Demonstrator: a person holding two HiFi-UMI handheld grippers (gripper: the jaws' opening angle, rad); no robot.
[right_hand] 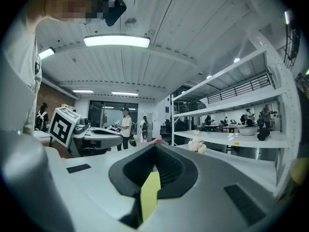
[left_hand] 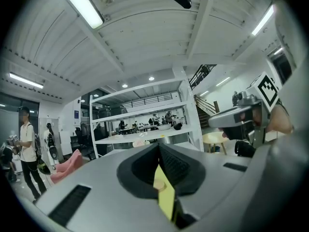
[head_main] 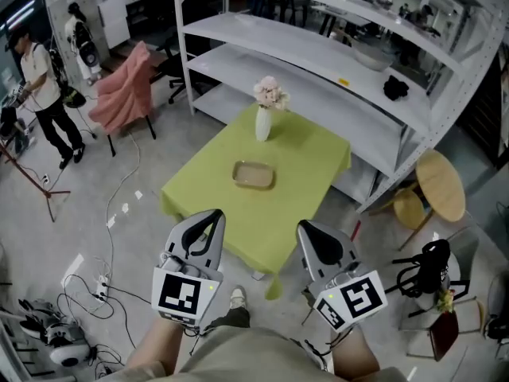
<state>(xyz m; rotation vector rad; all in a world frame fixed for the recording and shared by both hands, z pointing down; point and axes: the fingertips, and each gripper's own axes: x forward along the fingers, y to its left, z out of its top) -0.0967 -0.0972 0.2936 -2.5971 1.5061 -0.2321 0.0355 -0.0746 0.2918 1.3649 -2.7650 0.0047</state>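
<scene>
The tan dish point(head_main: 254, 175) lies in the middle of the head view, flat on the green surface point(head_main: 306, 161). Nothing touches it. Just above it in the frame stands a white vase point(head_main: 262, 123) with pale flowers point(head_main: 271, 93).

The left claw point(head_main: 213, 215) and the right claw point(head_main: 305, 228) hang low in the frame, by the near edge of the surface and well apart from the dish. Both claws are closed, tips pressed together, with nothing in them. So I think no picking up has begun yet.

Only the head view shows the dish. The two gripper views look flat across the room instead. The left one shows the white shelves point(left_hand: 145, 129) and a person point(left_hand: 28, 149) at its left edge. In each, a thin strip of green shows low between the jaws.
</scene>
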